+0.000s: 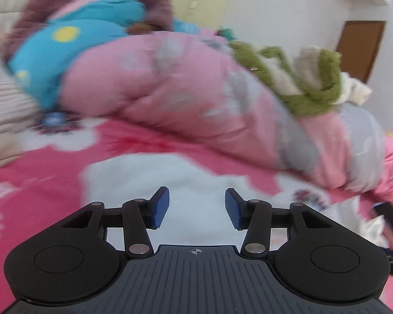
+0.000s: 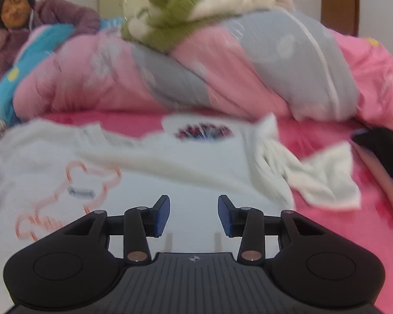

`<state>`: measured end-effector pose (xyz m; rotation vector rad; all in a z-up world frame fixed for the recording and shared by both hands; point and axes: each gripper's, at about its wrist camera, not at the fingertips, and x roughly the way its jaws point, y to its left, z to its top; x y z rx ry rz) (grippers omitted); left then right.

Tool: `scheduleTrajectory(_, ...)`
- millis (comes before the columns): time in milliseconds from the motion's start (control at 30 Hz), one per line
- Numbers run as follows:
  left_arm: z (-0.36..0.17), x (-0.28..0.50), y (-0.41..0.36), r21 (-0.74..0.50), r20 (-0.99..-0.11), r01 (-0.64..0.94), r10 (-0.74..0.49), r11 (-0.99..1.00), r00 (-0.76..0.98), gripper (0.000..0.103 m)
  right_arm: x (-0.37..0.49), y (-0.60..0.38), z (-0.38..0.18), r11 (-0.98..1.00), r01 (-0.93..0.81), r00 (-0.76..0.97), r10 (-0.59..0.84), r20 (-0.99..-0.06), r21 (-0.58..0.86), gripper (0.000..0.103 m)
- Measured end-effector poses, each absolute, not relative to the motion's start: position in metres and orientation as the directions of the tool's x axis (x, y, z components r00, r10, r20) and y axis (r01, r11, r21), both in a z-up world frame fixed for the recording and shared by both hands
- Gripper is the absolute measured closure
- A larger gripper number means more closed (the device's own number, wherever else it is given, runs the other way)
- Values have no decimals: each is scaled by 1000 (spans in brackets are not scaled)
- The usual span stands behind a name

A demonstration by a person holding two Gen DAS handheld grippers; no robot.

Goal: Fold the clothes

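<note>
Both claws spread, empty, right claw [image 2: 194, 216] over white shirt [image 2: 144, 178], left claw [image 1: 197, 212]

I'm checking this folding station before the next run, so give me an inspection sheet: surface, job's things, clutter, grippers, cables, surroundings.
Surface: bed with a pink printed sheet.
Job's things: white garment with a pink flower outline lies spread on the sheet, one sleeve crumpled at the right side of the right wrist view.
Clutter: rolled pink and grey quilt behind it, with a green and cream knit on top; a dark item at the sheet's right edge, too blurred to identify.
Grippers: left gripper open, nothing between its pads; right gripper open above the garment, holding nothing.
Cables: nothing seen.
Surroundings: a person in purple reclines beyond the quilt; brown door; pale walls.
</note>
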<state>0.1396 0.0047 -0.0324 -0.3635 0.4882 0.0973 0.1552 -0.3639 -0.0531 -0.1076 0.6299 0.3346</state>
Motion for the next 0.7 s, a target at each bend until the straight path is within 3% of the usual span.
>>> scheduleTrajectory(267, -68, 212, -9, -325, -484, -318, 132, 891, 865, 57, 211, -325, -35, 902, -423, 742, 400, -538, 87, 59)
scheduleTrajectory(400, -83, 209, -3, -305, -475, -359, 186, 882, 860, 57, 251, -294, -29, 838, -505, 666, 530, -525, 206, 46)
scheduleTrajectory(567, -100, 211, 9, -314, -482, -350, 169, 883, 860, 58, 320, -228, -44, 732, -575, 490, 665, -563, 365, 40)
scheduleTrajectory(700, -103, 205, 12, -329, -460, -333, 158, 883, 874, 59, 360, -175, -73, 722, -611, 394, 633, -666, 325, 41)
